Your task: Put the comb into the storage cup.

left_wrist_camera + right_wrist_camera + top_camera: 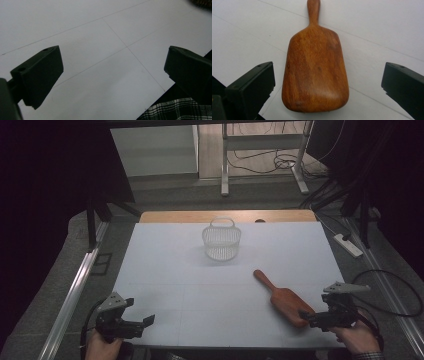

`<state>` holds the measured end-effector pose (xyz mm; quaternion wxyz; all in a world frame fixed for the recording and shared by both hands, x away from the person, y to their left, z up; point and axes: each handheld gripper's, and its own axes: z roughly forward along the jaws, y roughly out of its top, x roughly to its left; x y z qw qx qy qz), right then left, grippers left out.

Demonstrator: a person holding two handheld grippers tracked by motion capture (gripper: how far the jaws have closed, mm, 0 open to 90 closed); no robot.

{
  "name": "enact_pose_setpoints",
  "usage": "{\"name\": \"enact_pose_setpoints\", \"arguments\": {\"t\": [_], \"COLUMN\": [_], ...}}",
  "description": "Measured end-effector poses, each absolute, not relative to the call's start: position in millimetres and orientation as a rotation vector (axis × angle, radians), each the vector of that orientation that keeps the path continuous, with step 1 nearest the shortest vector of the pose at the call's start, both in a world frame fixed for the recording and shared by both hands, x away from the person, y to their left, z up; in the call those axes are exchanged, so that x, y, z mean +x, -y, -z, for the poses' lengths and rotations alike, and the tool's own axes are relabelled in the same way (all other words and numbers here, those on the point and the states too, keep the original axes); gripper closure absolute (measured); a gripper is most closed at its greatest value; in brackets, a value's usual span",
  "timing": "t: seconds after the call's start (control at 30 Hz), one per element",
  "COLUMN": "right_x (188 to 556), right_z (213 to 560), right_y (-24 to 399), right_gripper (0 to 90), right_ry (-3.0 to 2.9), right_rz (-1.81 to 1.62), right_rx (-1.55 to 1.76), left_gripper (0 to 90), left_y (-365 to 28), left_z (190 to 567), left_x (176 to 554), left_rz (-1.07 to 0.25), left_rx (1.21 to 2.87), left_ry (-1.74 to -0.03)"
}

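On the table, a basket sits upper centre; a paddle lies lower right, its handle angled toward the basket.

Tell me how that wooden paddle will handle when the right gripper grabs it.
The wooden paddle looks solid, so probably stiff. Its smooth, slightly glossy, rounded surface may slip between the open right gripper jaws. Lying flat on the table, it likely slides rather than rolls if pushed.

Lab recording bay, dim, no home fittings.
I see a white table ruled with grid lines, black curtains each side, aluminium rails, loose cables and a power strip on grey floor.
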<state>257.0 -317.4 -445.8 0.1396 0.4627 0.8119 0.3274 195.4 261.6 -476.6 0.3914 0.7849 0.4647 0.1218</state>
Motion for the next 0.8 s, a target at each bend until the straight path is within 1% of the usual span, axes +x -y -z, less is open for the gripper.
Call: {"name": "enact_pose_setpoints", "arguments": {"t": [0.23, 0.8], "right_x": [260, 272], "right_z": [442, 437], "right_y": [312, 300], "right_gripper": [0.0, 0.0], "right_ry": [-2.361, -2.404], "right_rz": [-0.95, -0.926], "right_rx": [1.283, 1.265], "left_gripper": [2.2, 2.2], "left_y": [-262, -262], "left_z": [477, 477], "left_x": [195, 196], "left_rz": [-0.309, -0.304], "left_rx": [1.991, 1.988], "left_ry": [-1.182, -1.184]}}
